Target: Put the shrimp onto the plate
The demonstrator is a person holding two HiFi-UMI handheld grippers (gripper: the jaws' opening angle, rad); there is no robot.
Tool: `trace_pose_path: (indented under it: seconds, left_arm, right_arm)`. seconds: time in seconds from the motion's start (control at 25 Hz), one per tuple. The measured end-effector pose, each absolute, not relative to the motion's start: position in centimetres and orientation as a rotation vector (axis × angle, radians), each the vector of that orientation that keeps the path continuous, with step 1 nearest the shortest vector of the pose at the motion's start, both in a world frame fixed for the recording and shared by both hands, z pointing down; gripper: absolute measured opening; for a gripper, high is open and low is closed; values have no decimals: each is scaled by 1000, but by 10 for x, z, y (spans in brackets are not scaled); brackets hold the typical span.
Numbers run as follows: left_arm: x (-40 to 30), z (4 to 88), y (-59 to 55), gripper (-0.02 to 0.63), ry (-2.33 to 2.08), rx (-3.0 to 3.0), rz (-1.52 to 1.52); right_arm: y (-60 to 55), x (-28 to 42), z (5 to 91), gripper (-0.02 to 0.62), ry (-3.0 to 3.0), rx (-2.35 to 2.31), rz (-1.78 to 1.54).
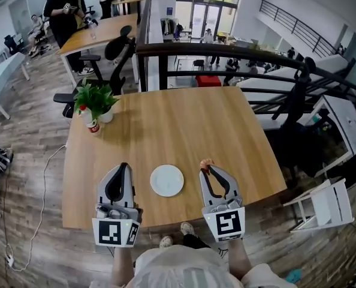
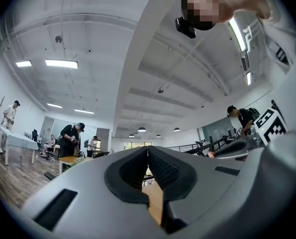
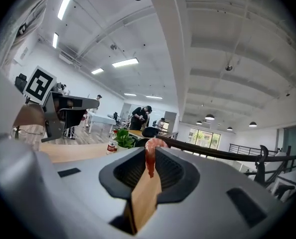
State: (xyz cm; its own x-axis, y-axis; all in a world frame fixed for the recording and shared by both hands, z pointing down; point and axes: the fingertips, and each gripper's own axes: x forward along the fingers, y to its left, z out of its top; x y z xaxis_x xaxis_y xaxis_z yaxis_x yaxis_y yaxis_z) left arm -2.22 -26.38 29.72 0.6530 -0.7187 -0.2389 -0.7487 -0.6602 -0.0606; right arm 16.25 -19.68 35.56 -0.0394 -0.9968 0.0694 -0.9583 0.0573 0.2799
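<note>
**Shrimp pinched in your right fingers, plate at 8 o'clock**

The fingers (image 3: 131, 171) of your right gripper (image 3: 149, 152) are pinching the shrimp (image 3: 149, 161) right at their tips. Its pink-orange curl stands proud above the pads, and a thin red strip hangs down between them. In the head view the shrimp (image 1: 207, 163) shows as a small orange curl at the front of your right gripper (image 1: 208, 169), over bare wood. I cannot tell how high it sits above the desk (image 1: 184, 116).

Your left gripper (image 2: 148, 156) has its fingers pressed together with nothing between them. In the head view it (image 1: 124, 167) sits at about 9 o'clock of the plate.

The shrimp looks small, light and bent into a hook, pale pink shading to deeper red at the thin end. Judge it as soft or rubbery and probably smooth, so it could slip or swing in a tip-only pinch. A hold across the thicker curled body would likely be surer than one on the tail.

The plate (image 1: 167, 180) is white, round and bare. It lies flat between your two grippers, at roughly 8 o'clock of the shrimp and near it. A potted plant (image 1: 95, 99) with a can (image 1: 93, 126) beside it stands well apart, towards 10 o'clock.
</note>
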Motion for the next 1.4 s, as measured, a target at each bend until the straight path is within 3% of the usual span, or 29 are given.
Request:
trace_pose_path:
  seconds: [0.48,1.4]
  left_arm:
    - [62,295,-294,11,1310,-2645,271]
    - [1,293,-318,11,1412,-2536,262]
  right_arm:
    - [-261,204,362,63,-2383,1772,-172]
    - [-327,127,364,63,-2530,1524,-244]
